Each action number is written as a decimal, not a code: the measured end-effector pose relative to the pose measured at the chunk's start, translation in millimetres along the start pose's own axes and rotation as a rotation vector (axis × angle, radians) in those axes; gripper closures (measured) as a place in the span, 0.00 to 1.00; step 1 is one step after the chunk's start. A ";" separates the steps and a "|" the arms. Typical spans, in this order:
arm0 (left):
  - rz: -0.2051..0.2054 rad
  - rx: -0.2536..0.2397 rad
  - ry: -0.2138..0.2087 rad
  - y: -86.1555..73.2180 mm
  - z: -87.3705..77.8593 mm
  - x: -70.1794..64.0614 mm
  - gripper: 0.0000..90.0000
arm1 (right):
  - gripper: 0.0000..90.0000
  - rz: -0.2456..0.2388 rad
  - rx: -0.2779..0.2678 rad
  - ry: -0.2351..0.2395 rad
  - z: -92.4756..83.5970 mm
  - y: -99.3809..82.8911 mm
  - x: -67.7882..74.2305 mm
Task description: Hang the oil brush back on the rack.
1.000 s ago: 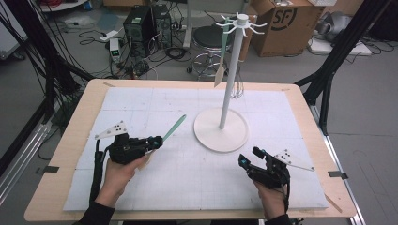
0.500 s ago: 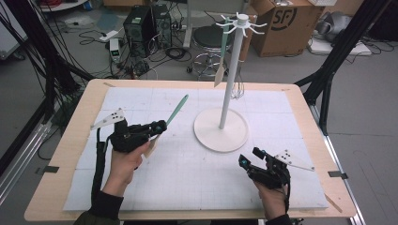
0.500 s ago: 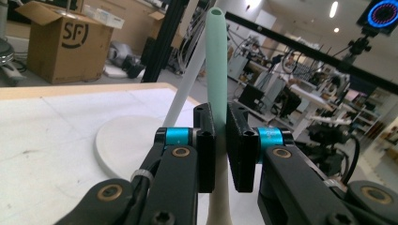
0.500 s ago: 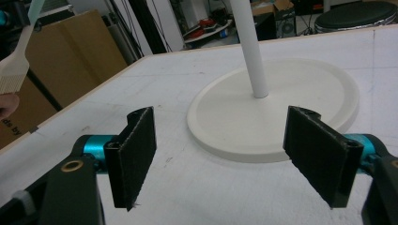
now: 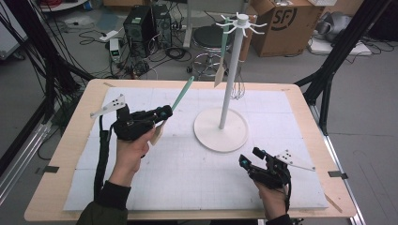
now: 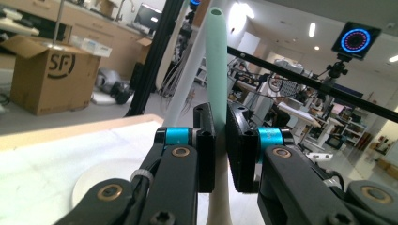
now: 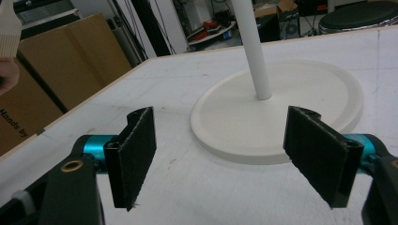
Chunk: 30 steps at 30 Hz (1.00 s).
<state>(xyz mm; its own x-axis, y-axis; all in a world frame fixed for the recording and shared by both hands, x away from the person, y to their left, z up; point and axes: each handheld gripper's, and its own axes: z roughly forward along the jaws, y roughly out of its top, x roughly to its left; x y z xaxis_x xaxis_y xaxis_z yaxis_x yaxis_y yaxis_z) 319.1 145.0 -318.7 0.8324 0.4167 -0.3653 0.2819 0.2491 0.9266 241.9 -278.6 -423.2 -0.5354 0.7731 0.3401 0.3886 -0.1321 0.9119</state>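
surface (image 5: 70,187): wooden, covered by a white gridded mat (image 5: 187,178). white hanging rack (image 5: 231,70) stands right of centre on its round base, hooks at the top; one utensil (image 5: 220,70) already hangs from a hook, likely the model for what comes next. left gripper (image 5: 164,112) is raised off the mat, fingers (image 6: 205,150) clenched on a spatula with a mint-green handle (image 5: 182,93); handle tip points up toward the rack, probably so its end can reach a hook. pale blade sits below the fingers. right gripper (image 5: 251,157) rests low near the base, fingers (image 7: 133,154) spread wide, holding nothing, apparently on standby.
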 end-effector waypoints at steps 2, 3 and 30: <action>-0.004 -0.010 0.002 1.6 1.3 -1.3 0.92 | 0.28 0.001 0.002 0.006 -1.4 0.0 0.1; -0.006 -0.015 0.000 2.2 1.4 -1.0 0.92 | 0.28 -0.005 -0.005 0.002 -1.4 -0.1 -0.4; 0.053 -0.119 -0.064 52.1 46.4 -15.0 0.92 | 0.28 0.023 -0.014 -0.004 -8.3 0.0 -10.1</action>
<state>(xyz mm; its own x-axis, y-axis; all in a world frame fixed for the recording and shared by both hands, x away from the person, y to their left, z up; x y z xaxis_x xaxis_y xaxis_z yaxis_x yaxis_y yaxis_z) 343.4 111.2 -260.8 0.8743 0.3767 -0.3062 0.1814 0.3316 0.9258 241.1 -291.5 -424.7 -0.5230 0.7723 0.3605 0.3906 -0.1587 0.9068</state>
